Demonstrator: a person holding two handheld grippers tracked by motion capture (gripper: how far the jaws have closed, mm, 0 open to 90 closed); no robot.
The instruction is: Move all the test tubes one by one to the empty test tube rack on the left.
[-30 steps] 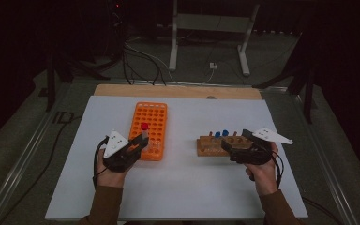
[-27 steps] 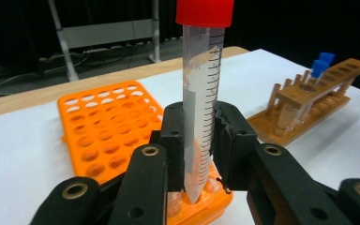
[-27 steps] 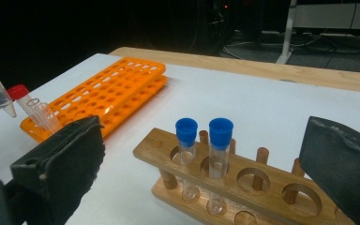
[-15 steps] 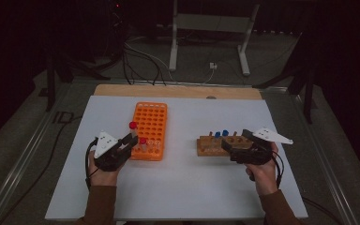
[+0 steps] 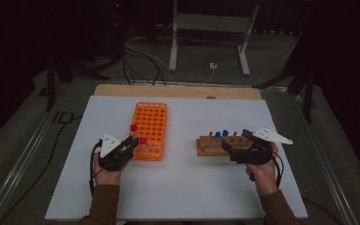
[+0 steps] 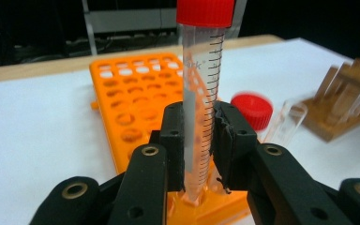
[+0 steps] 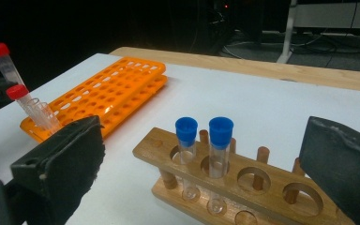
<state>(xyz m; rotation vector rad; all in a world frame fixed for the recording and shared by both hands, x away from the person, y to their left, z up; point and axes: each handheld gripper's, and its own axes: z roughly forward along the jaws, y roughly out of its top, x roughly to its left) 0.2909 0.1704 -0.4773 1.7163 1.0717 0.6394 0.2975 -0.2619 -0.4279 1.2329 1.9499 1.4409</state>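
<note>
The red-capped tube point(image 6: 201, 89) stands upright, clamped in my left hand-held gripper point(image 6: 200, 140), its tip now lowered into a corner hole of the orange rack point(image 5: 151, 126) beside another red-capped tube point(image 5: 142, 143): nearly seated. My right hand-held gripper point(image 5: 228, 145) waits open by the wooden rack point(image 5: 215, 146) on the table point(image 5: 187, 187).

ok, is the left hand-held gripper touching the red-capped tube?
Touching. In the left gripper view both pads of the left hand-held gripper press the red-capped tube from either side, its lower end at the orange rack.
</note>
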